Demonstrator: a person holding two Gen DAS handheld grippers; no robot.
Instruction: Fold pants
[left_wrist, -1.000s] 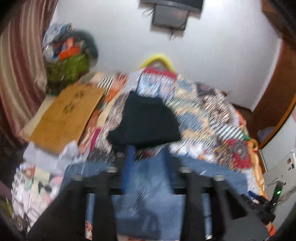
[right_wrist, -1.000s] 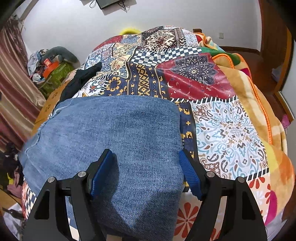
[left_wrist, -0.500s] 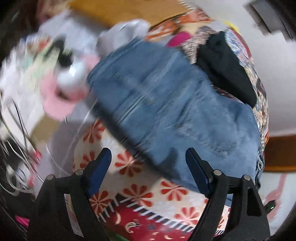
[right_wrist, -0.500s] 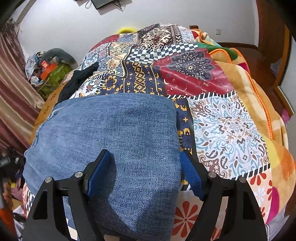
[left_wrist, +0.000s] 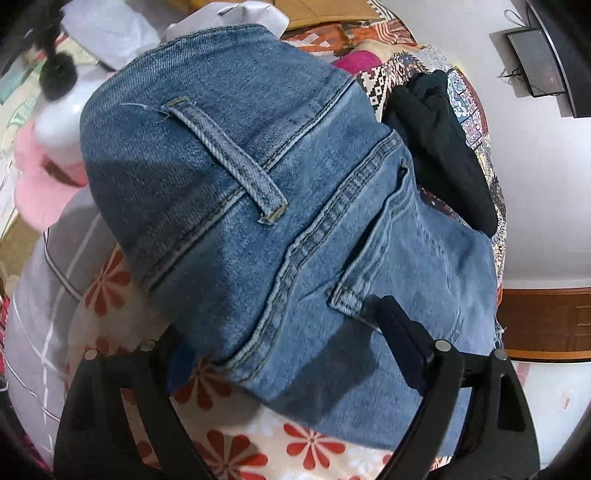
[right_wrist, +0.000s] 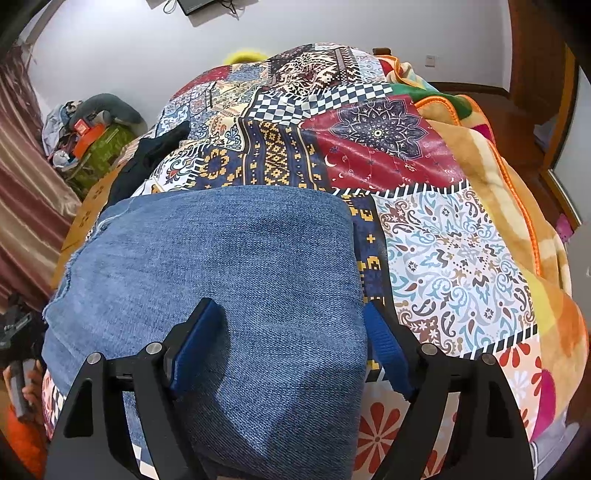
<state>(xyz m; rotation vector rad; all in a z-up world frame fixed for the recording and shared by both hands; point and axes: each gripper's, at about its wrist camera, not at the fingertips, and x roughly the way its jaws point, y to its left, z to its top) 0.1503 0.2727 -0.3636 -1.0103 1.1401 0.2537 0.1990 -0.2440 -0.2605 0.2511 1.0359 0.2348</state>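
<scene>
The blue denim pants lie folded into a thick stack on the patchwork quilt. In the left wrist view I see the waistband end with a belt loop and a back pocket corner. My left gripper is open, its jaws straddling the near edge of the stack, the left fingertip hidden under denim. In the right wrist view the pants fill the lower middle. My right gripper is open, its blue pads spread over the folded end.
A black garment lies on the quilt just beyond the jeans, also in the right wrist view. A pink and white object and papers sit at the bed's left. An orange blanket drapes the right side.
The left gripper swung down and closed in on the waistband end of the jeans, its view rolling sideways. The right gripper stayed open over the folded end, barely shifting.
</scene>
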